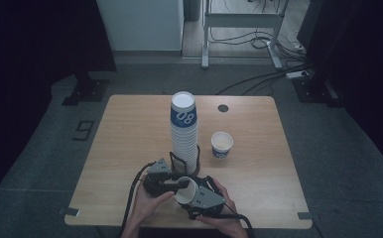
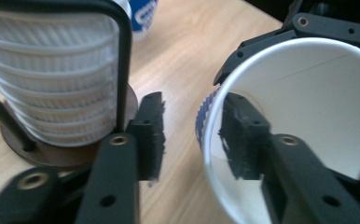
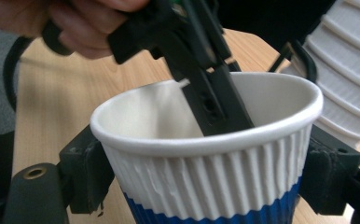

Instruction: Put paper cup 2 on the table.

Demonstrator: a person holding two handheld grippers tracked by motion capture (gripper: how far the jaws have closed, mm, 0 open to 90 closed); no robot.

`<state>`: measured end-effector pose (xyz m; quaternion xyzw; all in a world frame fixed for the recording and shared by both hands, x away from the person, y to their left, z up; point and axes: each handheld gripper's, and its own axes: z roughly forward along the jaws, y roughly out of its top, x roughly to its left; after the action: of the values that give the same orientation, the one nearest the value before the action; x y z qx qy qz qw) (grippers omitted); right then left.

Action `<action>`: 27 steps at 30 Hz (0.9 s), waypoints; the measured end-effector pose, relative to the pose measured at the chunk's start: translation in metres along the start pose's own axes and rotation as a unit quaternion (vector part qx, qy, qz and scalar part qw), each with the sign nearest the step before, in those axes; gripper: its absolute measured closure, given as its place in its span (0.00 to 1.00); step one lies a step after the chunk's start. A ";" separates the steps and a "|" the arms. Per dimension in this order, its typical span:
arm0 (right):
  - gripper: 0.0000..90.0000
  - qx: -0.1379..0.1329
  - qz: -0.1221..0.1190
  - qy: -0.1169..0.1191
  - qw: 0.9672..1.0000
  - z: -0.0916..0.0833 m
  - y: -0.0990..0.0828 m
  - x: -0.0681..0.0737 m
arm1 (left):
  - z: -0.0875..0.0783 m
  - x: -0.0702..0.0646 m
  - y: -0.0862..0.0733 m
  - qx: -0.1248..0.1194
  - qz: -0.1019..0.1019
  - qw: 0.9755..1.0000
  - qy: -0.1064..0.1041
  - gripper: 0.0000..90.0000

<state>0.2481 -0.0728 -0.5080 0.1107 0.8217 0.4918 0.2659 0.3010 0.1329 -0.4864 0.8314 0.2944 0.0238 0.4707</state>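
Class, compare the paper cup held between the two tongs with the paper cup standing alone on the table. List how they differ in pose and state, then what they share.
The held cup is off the table and tipped, its mouth toward the left tongs; the lone cup stands upright on the table. The right tongs clamp the held cup's sides, and one left jaw reaches inside its rim; nothing touches the lone cup. Both are white ribbed paper cups with blue bands.

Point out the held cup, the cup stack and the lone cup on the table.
held cup (image 3: 206, 135): right gripper view, front rim.
cup stack (image 1: 184, 139): high view, ribbed side.
lone cup (image 1: 222, 145): high view, outer wall.
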 end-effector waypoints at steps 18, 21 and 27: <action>0.20 -0.015 0.074 -0.024 0.997 -0.006 -0.019 -0.018 | -0.007 -0.003 -0.020 -0.085 0.011 0.995 0.060 0.25; 0.20 -0.015 0.086 -0.032 0.996 -0.007 -0.022 -0.022 | -0.011 0.000 -0.021 -0.097 0.004 0.994 0.052 0.24; 0.20 -0.016 0.113 -0.046 0.992 -0.012 -0.030 -0.031 | -0.020 0.002 -0.025 -0.124 0.013 0.990 0.069 0.23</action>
<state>0.2697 -0.1105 -0.5196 0.2208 0.7829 0.5260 0.2483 0.2849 0.1591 -0.4958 0.7664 0.3103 0.1237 0.5487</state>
